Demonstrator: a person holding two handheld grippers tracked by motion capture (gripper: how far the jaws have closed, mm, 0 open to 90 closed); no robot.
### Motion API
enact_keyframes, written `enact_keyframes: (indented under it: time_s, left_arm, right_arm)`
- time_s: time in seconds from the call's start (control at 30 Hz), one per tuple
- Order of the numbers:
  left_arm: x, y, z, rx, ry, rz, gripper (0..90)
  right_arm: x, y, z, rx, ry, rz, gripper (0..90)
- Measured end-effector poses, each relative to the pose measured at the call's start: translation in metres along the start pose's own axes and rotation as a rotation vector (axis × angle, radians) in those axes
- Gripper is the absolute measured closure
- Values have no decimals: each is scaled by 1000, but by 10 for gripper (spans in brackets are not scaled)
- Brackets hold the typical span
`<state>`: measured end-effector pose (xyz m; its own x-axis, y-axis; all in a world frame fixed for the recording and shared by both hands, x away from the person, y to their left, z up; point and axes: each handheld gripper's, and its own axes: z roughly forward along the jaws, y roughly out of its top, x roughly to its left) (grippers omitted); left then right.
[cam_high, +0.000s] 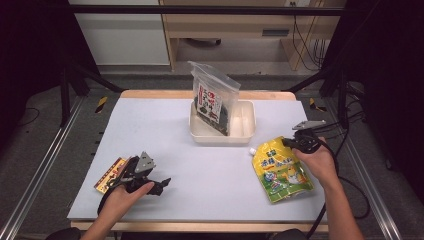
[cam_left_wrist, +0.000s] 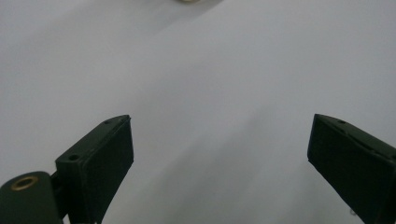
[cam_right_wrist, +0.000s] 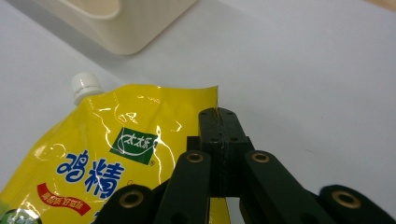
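Note:
A yellow spouted pouch (cam_high: 281, 172) with a white cap (cam_high: 253, 150) lies flat on the grey mat at the right. My right gripper (cam_high: 287, 143) is shut on the pouch's top edge, near the corner away from the cap. The right gripper view shows the right gripper (cam_right_wrist: 219, 114) with both jaws pressed together on the yellow pouch (cam_right_wrist: 116, 140), its cap (cam_right_wrist: 86, 86) at the left. My left gripper (cam_high: 164, 184) rests low over the mat at the front left. In its own view the left gripper (cam_left_wrist: 219, 135) stands open with bare mat between the jaws.
A cream tray (cam_high: 245, 136) at the middle back holds a clear zip bag of dark snack (cam_high: 215, 100) leaning upright. The tray's corner (cam_right_wrist: 126, 28) lies just beyond the pouch. A flat red and yellow packet (cam_high: 111, 175) lies by the left hand near the mat's left edge.

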<state>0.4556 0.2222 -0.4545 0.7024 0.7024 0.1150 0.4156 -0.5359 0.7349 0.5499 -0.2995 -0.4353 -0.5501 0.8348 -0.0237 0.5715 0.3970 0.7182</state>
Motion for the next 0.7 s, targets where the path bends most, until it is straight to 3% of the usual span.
enact_keyframes:
  time_s: [0.27, 0.7]
  left_arm:
    - [1, 0, 0, 1, 0, -1, 68]
    - [1, 2, 1, 6, -16, 1, 69]
  right_arm:
    - [7, 17, -16, -51, -10, -31, 900]
    - [40, 49, -47, -140, 24, -140, 900]
